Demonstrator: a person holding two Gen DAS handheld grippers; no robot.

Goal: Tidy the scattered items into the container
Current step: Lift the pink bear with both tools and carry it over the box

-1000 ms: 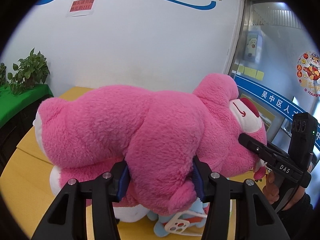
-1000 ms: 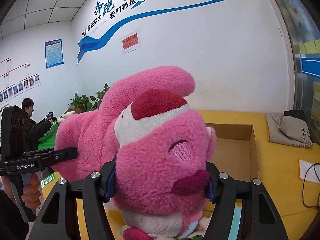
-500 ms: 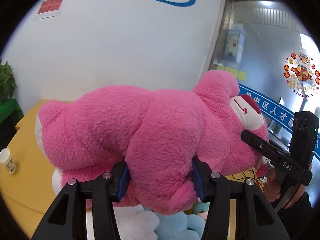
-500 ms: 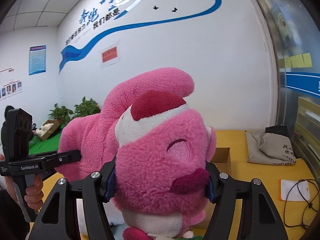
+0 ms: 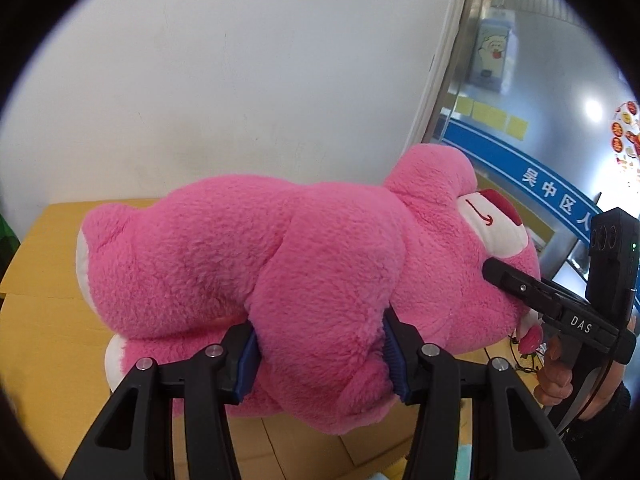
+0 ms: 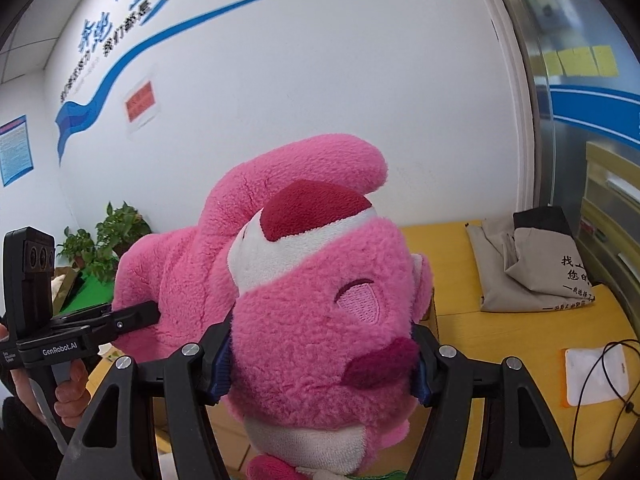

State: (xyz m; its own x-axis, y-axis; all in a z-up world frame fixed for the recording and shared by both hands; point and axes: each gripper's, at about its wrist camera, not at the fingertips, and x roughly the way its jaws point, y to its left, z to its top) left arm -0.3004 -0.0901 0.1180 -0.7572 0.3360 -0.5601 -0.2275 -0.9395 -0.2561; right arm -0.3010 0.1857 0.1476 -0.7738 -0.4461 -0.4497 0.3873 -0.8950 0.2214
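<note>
Pink plush bear [image 5: 288,264] lies lengthwise, head pointing right.

Your pink plush bear [image 5: 304,264] hides most of the cardboard box [image 5: 316,450] beneath it. The bear's lower body runs off the right wrist view's bottom edge. The wall lettering [image 6: 116,24] blurs beyond reading.
</note>
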